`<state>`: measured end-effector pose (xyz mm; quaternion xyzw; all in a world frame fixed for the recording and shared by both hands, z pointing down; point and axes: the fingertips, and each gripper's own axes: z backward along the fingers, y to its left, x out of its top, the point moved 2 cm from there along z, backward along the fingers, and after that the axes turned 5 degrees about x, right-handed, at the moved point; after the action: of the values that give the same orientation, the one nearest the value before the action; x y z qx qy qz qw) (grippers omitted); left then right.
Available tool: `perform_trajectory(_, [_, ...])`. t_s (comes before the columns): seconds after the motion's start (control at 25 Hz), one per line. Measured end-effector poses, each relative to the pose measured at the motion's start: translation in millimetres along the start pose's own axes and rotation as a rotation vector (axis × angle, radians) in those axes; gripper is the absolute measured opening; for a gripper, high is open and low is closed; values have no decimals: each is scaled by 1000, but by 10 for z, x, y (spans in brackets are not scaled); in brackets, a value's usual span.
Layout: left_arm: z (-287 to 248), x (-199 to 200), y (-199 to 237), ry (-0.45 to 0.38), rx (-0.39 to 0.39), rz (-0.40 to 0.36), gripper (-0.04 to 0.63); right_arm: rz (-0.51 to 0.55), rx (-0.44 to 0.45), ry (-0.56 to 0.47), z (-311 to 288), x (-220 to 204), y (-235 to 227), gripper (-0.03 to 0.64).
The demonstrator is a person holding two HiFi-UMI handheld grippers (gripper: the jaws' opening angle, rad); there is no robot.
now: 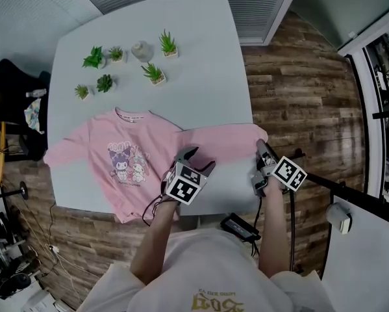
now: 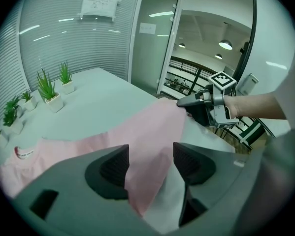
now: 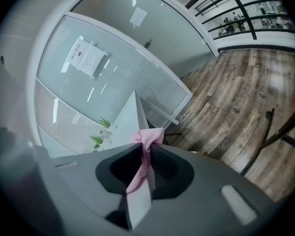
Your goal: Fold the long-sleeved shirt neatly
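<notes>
A pink long-sleeved shirt point(image 1: 136, 158) with a cartoon print lies flat on the pale table point(image 1: 200, 77), collar toward the far side. One sleeve point(image 1: 220, 138) stretches right to the table's edge. My left gripper point(image 1: 199, 160) hovers open over that sleeve near the shirt's body; in the left gripper view point(image 2: 149, 163) the pink fabric point(image 2: 147, 132) lies between the spread jaws, not pinched. My right gripper point(image 1: 262, 147) is at the sleeve's end, shut on the cuff point(image 3: 149, 136); the pink fabric is pressed between its jaws point(image 3: 145, 163). The left gripper view also shows the right gripper point(image 2: 186, 102) at the cuff.
Several small potted plants point(image 1: 126, 64) stand at the table's far side, beyond the shirt. The other sleeve point(image 1: 61, 153) reaches the table's left edge. A black device with a cable point(image 1: 239, 226) hangs by the near edge. Wooden floor point(image 1: 298, 77) lies right of the table.
</notes>
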<state>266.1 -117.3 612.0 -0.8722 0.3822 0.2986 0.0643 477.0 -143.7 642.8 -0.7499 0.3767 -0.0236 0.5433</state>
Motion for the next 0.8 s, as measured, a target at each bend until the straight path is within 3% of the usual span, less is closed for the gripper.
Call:
perform_trajectory(0.4, [113, 15, -12, -13, 2, 21, 287, 136, -15, -41, 151, 99, 272, 49])
perform_trajectory(0.8, [620, 181, 176, -112, 33, 78, 285, 238, -29, -121, 451, 207, 663, 48])
